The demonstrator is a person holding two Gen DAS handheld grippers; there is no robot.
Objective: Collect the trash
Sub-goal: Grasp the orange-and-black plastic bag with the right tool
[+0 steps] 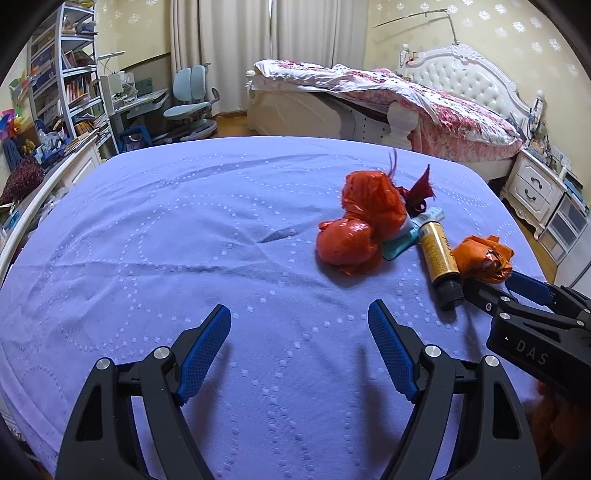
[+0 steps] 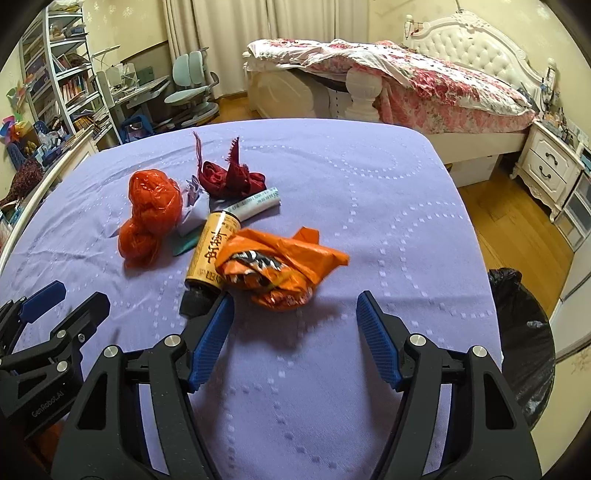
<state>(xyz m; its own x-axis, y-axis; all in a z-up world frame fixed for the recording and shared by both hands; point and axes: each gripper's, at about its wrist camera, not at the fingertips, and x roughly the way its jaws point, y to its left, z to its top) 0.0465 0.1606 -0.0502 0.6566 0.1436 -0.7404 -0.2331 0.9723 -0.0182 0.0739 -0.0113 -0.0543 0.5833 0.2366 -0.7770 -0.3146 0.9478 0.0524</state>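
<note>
While both grippers' fingers [image 2: 212, 343] gape empty, the crumpled orange wrapper [image 2: 273, 271] looks possibly foil-lined.

A home bedroom, lived in. Bed [image 1: 424, 107] with white tufted headboard [image 1: 469, 77] and rumpled pink floral quilt [image 2: 424, 81]; white nightstand [image 2: 550, 166] beside it. Drawn pale curtains [image 1: 266, 48], patterned wallpaper [image 1: 517, 33], wooden floor [image 2: 517, 225]. Study corner opposite: crowded bookshelf [image 1: 70, 74], desk [image 2: 136, 88], pale blue swivel chair [image 1: 192, 99]. Nearest, purple bedsheet [image 1: 184, 240].
</note>
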